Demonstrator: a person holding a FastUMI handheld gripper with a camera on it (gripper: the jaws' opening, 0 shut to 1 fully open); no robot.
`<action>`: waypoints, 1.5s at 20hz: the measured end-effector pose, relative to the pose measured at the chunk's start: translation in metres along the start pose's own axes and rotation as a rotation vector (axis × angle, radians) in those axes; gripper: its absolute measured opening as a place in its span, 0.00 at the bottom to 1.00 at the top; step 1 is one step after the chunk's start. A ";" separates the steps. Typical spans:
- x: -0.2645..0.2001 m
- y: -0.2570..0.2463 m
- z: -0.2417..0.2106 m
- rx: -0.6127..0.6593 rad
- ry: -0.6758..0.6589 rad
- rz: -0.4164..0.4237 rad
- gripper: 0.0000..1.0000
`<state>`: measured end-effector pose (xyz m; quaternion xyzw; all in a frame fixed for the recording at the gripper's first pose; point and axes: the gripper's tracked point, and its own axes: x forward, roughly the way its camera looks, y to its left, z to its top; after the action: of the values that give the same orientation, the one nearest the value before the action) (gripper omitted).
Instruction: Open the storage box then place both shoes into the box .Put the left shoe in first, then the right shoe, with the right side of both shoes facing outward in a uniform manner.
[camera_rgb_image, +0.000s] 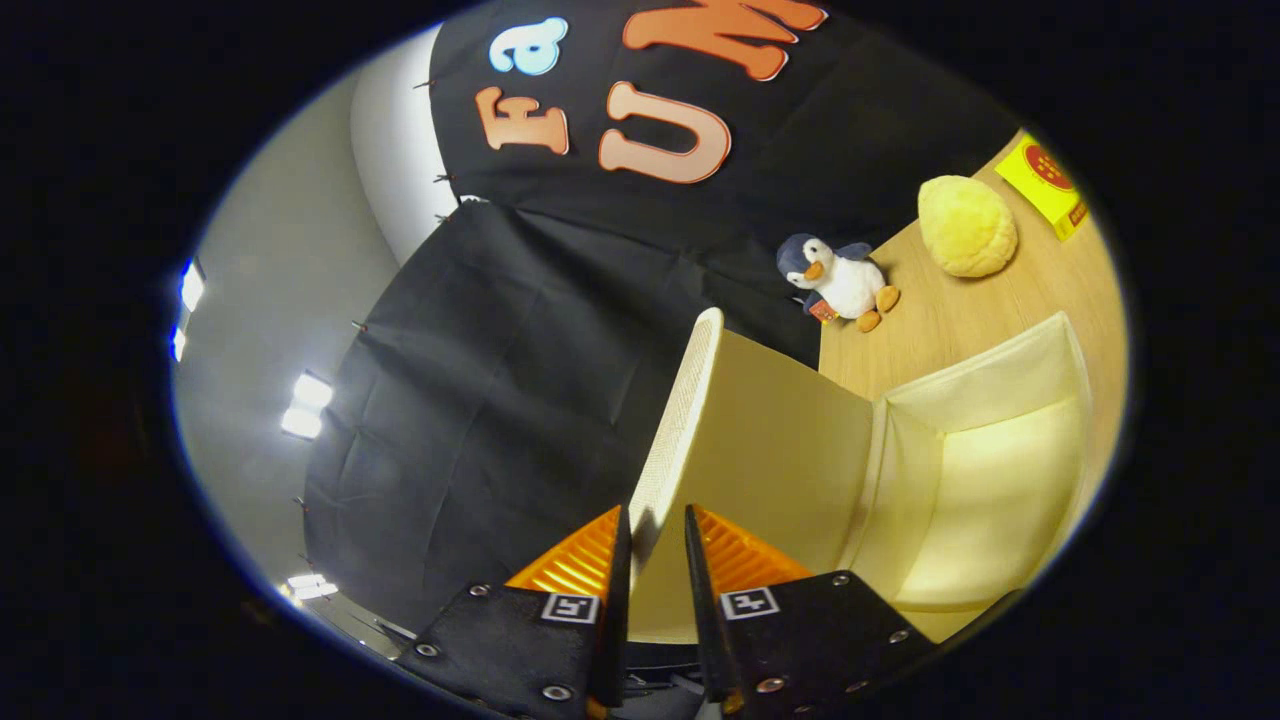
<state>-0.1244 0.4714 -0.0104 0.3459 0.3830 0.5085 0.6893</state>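
Gripper view: we see gripper (655, 535) with fingers (575, 560) set either side of storage box lid (700, 400), jaws nearly together, pinching lid's edge. Lid raised, standing open. Storage box (985, 480) interior cream, just beyond right finger, resting on wooden table (940, 320). Further back we note penguin plush (840, 280), yellow round plush (965, 225), yellow packet (1045, 185).

The storage box (960, 480) and its raised lid (760, 440) are coloured cream, the lid's edge patterned with fine mesh. Orange ribbed fingers (740, 555) are seen on the gripper (655, 525), with black mounts. A white-and-grey penguin toy (838, 280) and yellow plush (966, 226) are seen on the pale wooden table (940, 330).
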 end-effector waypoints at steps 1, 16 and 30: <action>0.010 -0.002 -0.004 -0.031 0.008 -0.028 0.53; 0.008 -0.046 0.013 -0.335 -0.065 -0.306 0.98; -0.166 -0.184 0.095 -0.498 -0.281 -0.762 0.98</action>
<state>0.0082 0.2580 -0.0964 0.0702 0.2523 0.2440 0.9337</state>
